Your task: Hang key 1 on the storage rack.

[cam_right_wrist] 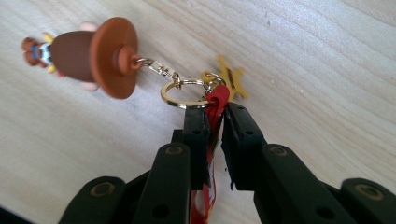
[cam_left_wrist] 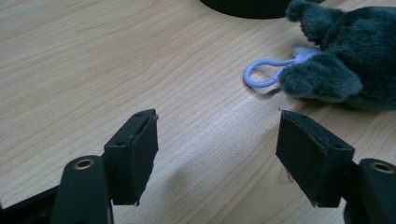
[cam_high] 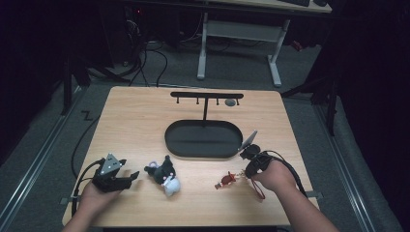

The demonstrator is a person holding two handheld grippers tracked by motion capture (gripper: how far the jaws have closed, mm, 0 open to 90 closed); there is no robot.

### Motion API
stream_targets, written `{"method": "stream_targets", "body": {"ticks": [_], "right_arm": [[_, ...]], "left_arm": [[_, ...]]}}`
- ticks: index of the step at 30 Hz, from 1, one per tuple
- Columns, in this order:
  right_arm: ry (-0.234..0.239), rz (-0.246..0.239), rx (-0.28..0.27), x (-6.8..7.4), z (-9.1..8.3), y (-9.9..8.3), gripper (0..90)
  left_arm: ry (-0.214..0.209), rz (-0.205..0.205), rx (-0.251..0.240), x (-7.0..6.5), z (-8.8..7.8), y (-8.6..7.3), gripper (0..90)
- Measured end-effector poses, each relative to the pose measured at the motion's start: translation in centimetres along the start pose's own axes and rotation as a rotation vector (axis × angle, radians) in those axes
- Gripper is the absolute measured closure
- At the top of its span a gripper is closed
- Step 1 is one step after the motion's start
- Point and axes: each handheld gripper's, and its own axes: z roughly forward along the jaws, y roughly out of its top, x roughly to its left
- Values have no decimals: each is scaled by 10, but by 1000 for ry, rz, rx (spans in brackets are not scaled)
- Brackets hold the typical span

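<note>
Nearest the right gripper view's camera, the right gripper (cam_right_wrist: 215, 116) has its jaws drawn narrow on the red strap (cam_right_wrist: 217, 100) of a keychain, the strap pinched between the pads just below the gold ring (cam_right_wrist: 180, 93). From that ring a short chain runs to a brown-hatted figure charm (cam_right_wrist: 91, 56), and a small yellow star tag (cam_right_wrist: 231, 79) hangs beside it; charm and tag lie on the bench (cam_high: 135, 125), near its front right part in the high view, where the keychain (cam_high: 226, 180) sits just left of the right hand (cam_high: 275, 176). The step in hand is judged to be the grasp of the keychain by its strap, complete or nearly so, with the lift not yet begun. Beyond it stands a black oval tray (cam_high: 203, 139) with a hook rack (cam_high: 207, 95) rising behind, one hook seeming to carry a small grey item. The next move likely calls for raising the keychain clear and bringing its ring to a free hook, keeping the charm from swinging. The left gripper (cam_left_wrist: 217, 154) rests at the front left, jaws wide and empty, close to a dark plush toy (cam_left_wrist: 345, 60) with a pale blue loop (cam_left_wrist: 261, 74).
</note>
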Motion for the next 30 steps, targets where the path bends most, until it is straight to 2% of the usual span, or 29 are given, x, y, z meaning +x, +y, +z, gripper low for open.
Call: {"method": "stream_targets", "body": {"ticks": [3,5,6,11,18,19,20,23,26,27,28,30], "right_arm": [[1,5,13,4,-7,-2,834],[-7,-39,12,4,-11,-2,835],[-4,-26,23,6,-14,-2,834],[-13,-49,29,11,-25,-3,834],[-6,-56,42,15,-32,-6,834],[-5,-34,49,17,-34,-7,834],[-2,-52,41,16,-36,-7,834],[2,-29,34,17,-43,-9,835],[12,-39,18,15,-51,-10,835],[13,-4,24,17,-54,-10,835],[13,-21,17,15,-55,-10,835],[14,4,16,16,-60,-11,835]], "left_arm": [[0,0,0,0,0,0,295],[-1,-1,1,0,1,0,295],[-2,-1,1,0,1,0,295],[-3,-1,2,0,1,0,295],[-4,-1,3,0,1,0,295],[-4,-2,4,0,1,0,296],[-5,-1,4,0,1,0,295],[-5,0,5,0,1,0,295],[-6,1,6,-1,1,0,295],[-7,1,6,-1,1,0,295],[-7,1,6,-1,1,0,295],[-8,0,7,-1,1,0,295]]}}
